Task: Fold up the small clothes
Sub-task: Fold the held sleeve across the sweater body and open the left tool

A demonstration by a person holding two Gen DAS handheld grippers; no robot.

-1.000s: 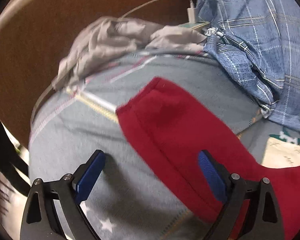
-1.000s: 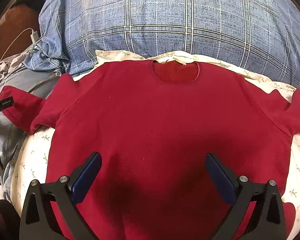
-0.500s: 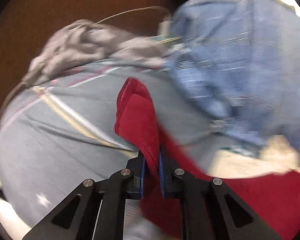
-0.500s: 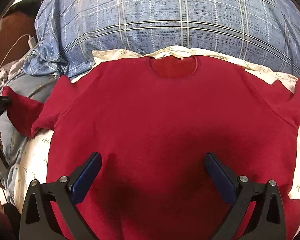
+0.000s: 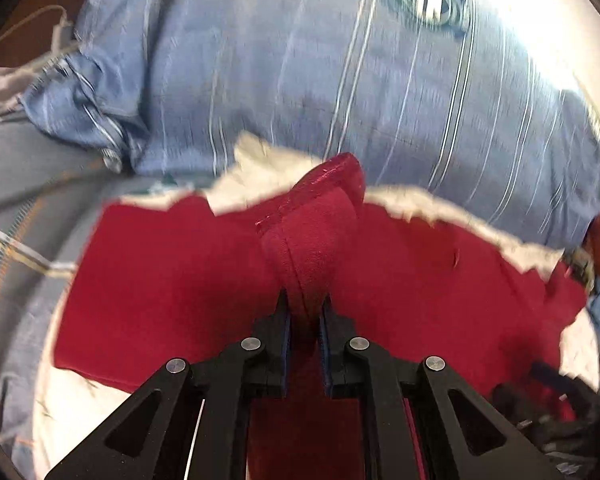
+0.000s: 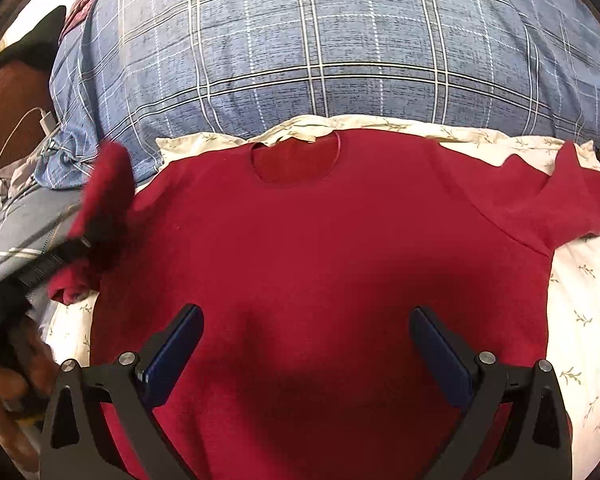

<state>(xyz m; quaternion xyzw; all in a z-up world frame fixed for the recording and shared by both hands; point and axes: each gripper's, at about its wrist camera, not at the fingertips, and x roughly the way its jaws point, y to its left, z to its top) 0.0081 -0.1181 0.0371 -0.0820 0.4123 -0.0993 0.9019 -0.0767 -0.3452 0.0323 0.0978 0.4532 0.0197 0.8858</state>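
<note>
1 sleeve (image 5: 312,236) out of 2 is in hand, and that is the whole of the folding so far. Nearest the left wrist camera, the left claw (image 5: 304,320) is clamped on that sleeve's cuff, the red cloth bunched between its pads and raised over the shirt body. In the right wrist view, the right claw (image 6: 306,344) hovers low over the shirt's lower middle with its jaws wide apart and nothing between them. The red shirt (image 6: 312,240) lies flat, neck hole away from the cameras, on a white floral sheet (image 6: 580,312) on the bed, its far edge close to the blue plaid pillow (image 6: 320,40). The other sleeve (image 6: 576,204) lies spread out toward the sheet's right edge. By my judgement, the lifted sleeve needs laying across the chest, then the second sleeve, then the body folds.
</note>
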